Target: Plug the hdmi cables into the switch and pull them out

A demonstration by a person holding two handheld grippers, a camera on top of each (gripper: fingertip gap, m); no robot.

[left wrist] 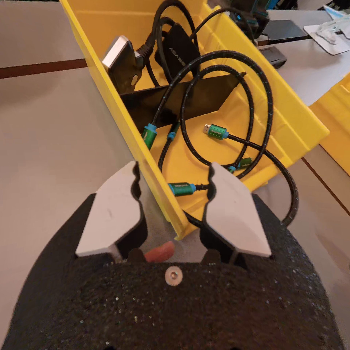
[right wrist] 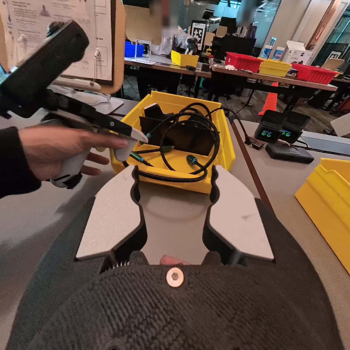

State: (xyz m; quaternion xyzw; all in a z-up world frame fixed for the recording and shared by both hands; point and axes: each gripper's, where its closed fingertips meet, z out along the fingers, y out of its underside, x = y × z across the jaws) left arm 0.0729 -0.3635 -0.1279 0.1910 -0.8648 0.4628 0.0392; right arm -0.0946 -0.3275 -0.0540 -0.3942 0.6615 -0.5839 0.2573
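Observation:
A yellow bin (left wrist: 295, 113) holds braided black HDMI cables (left wrist: 225, 53) with green plugs in its near compartment. One plug (left wrist: 216, 132) lies loose on the floor, another (left wrist: 149, 136) leans on the left wall, and a third (left wrist: 181, 189) lies between my left fingers. The silver and black switch (left wrist: 121, 56) stands behind a black divider (left wrist: 204, 94). My left gripper (left wrist: 174, 166) is open and empty, straddling the bin's left wall near its corner. My right gripper (right wrist: 174, 168) is open and empty over the table, just in front of the bin (right wrist: 180, 183). The left gripper (right wrist: 132, 146) also shows there.
A black adapter (left wrist: 178, 53) with its own cables sits beside the switch. One cable hangs over the bin's front edge (left wrist: 291, 198). A second yellow bin (right wrist: 331, 198) stands at right. Black devices (right wrist: 272, 130) and a flat black box (right wrist: 289, 153) lie beyond it.

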